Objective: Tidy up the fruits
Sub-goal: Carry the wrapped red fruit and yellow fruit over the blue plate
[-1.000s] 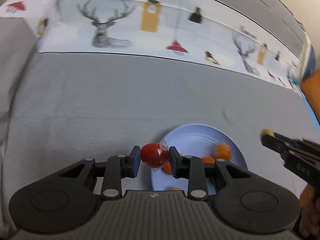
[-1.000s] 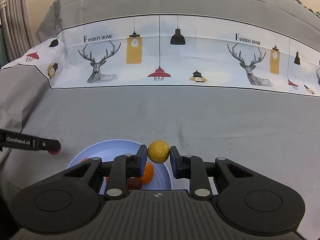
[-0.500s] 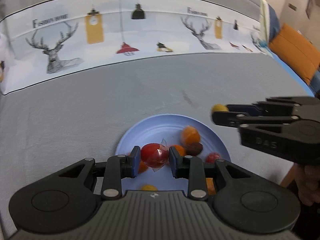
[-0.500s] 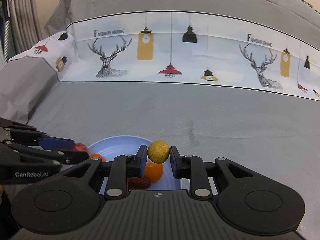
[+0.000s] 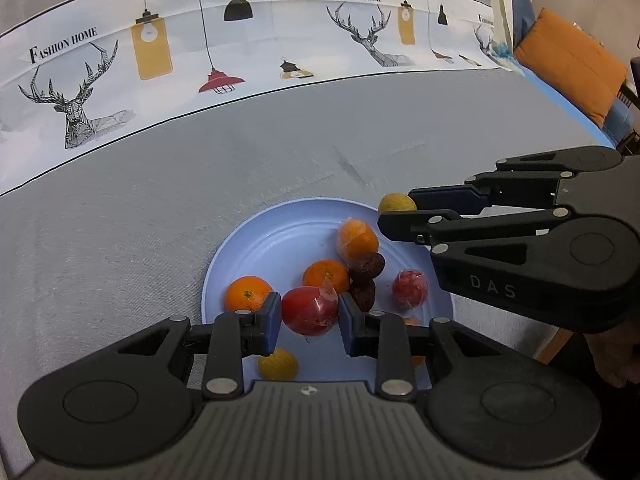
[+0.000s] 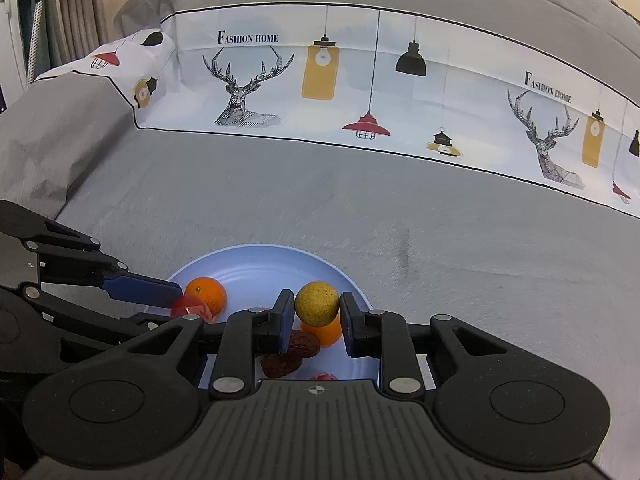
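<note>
My left gripper (image 5: pixel 309 316) clamps a wrapped red fruit (image 5: pixel 309 310), long axis crosswise; my right gripper (image 6: pixel 316 318) clamps a round yellow fruit (image 6: pixel 317 304) over the blue plate (image 6: pixel 256 264).

oranges (image 5: pixel 247 293): 3 | red fruits (image 5: pixel 309 310): 2 | yellow fruits (image 5: pixel 277 365): 2 | dates (image 5: pixel 368 266): 2 | plate (image 5: pixel 256 248): 1

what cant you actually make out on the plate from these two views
- Left wrist view: an orange fruit at the near side of the plate is mostly hidden behind the left gripper, so its kind is unclear.
- Right wrist view: a red fruit is almost wholly covered by the right gripper body.
</note>
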